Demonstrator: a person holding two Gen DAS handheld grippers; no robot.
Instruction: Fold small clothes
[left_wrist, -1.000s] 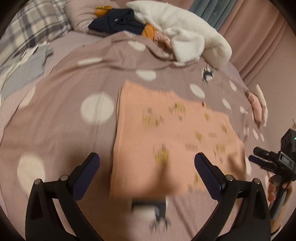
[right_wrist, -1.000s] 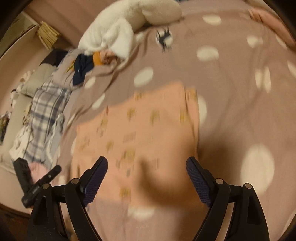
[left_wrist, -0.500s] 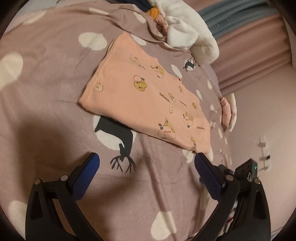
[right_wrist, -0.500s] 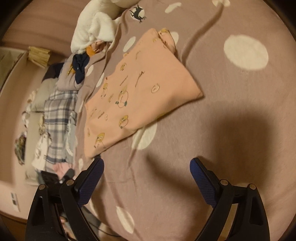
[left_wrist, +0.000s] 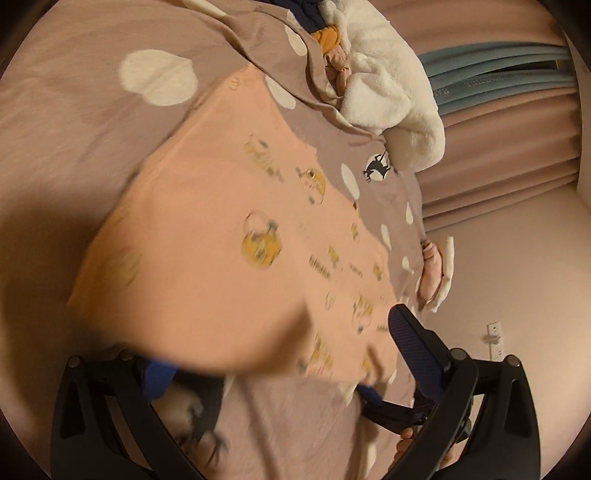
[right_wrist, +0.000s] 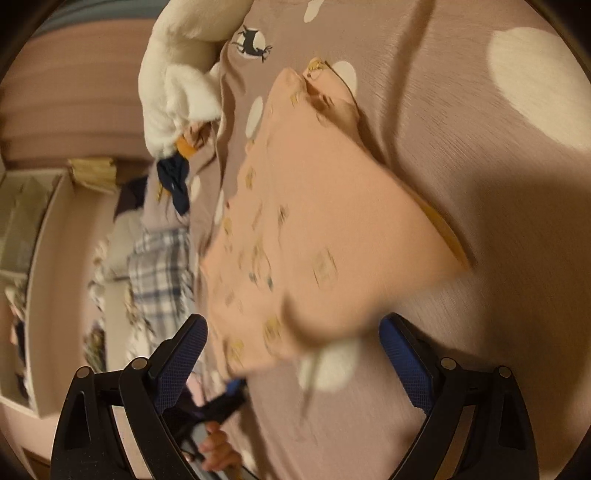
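Both pairs of fingers are standing wide apart and gripping nothing: on my left gripper (left_wrist: 284, 354) the near edge of the peach garment (left_wrist: 229, 236) is covering the left fingertip, and my right gripper (right_wrist: 291, 343) is showing its blue pads either side of that same garment (right_wrist: 317, 236). The garment is lying folded flat on the bed's mauve dotted cover (left_wrist: 74, 122), a long rectangle printed with small yellow animals. In the left wrist view its long axis is running from the lower right, near my fingers, up toward the upper left; in the right wrist view it is running from between the fingers up toward a bunched corner at the top. Motion blur is smearing its near edge in both views. Beyond its far end a white fleece (left_wrist: 391, 88) is lying heaped over navy and orange clothes (left_wrist: 325, 33), and a plaid cloth (right_wrist: 159, 273) is lying off to the side in the right view. Lettering is showing on the grey-blue curtain (left_wrist: 491, 77), but I cannot read it. A deer print (right_wrist: 253, 40) is sitting on the cover near the fleece.
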